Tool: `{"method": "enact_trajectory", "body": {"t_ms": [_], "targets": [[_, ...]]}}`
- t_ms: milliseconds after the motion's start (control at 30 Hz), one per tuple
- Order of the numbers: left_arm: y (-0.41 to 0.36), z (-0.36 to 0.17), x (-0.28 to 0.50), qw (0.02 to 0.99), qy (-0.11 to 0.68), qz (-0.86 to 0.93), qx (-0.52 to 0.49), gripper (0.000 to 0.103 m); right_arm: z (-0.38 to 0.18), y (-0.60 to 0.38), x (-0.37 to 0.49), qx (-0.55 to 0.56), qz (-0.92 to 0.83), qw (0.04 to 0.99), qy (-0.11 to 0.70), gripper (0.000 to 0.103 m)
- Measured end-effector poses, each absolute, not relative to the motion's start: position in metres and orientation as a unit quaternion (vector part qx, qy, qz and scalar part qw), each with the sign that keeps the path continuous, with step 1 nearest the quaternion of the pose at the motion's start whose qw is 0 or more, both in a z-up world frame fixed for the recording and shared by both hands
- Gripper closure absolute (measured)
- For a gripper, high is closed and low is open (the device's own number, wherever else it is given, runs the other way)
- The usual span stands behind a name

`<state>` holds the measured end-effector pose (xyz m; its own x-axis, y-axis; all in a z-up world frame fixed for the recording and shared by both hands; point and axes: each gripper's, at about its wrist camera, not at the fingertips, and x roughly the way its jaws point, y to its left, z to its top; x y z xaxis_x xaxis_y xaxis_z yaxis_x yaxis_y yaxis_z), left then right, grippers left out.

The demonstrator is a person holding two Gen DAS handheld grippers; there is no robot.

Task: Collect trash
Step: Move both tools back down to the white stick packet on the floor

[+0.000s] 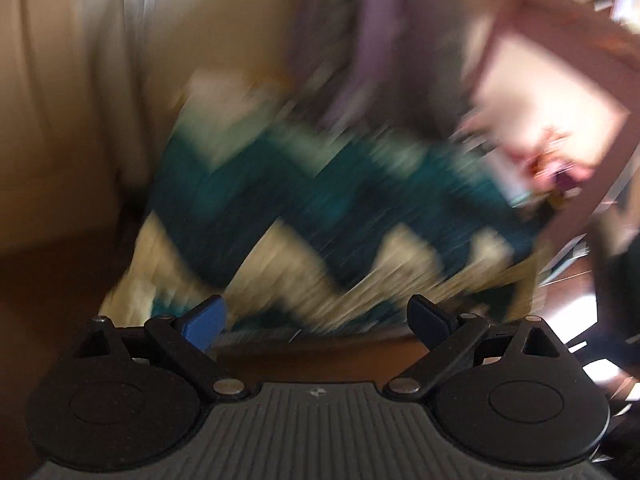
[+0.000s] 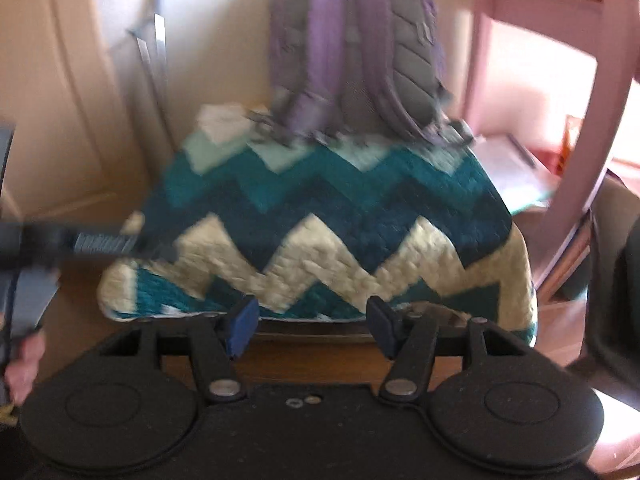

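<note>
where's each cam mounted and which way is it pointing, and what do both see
Left wrist: sits on the left tongs, looking forward at a blurred teal-and-cream zigzag quilt; its own open fingers show.
Right wrist: sits on the right tongs, facing the same quilt with a purple-and-grey backpack on top; its open fingers show, with the left tongs and a hand at the left edge.
Shared: quilt, backpack, pink frame.

Both wrist cams look forward and level, close to the zigzag quilt (image 2: 320, 232) with purple backpack (image 2: 352, 48) on top; both share it. Left view is heavily blurred and tilted; the right view catches left claw (image 2: 132, 246) at its left edge.
</note>
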<state>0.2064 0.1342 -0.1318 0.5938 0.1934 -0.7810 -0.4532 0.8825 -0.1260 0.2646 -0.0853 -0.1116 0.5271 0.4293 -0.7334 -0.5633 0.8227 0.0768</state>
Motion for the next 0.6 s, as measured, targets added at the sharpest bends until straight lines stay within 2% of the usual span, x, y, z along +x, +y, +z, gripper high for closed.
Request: {"method": "enact_trajectory", "body": {"t_ms": [267, 433, 600], "targets": [[0.18, -0.288, 0.197, 0.78, 0.519, 0.281, -0.208, 0.005, -0.173, -0.082, 0.304, -0.111, 0.251, 0.865, 0.421, 0.044], [0.215, -0.374, 0.19, 0.695, 0.573, 0.307, -0.309, 0.005, -0.269, -0.028, 0.293, -0.163, 0.339, 0.778, 0.503, 0.044], [0.262, -0.437, 0.176, 0.63, 0.609, 0.333, -0.348, 0.005, -0.363, 0.04, 0.231, -0.256, 0.437, 0.67, 0.543, 0.044]]}}
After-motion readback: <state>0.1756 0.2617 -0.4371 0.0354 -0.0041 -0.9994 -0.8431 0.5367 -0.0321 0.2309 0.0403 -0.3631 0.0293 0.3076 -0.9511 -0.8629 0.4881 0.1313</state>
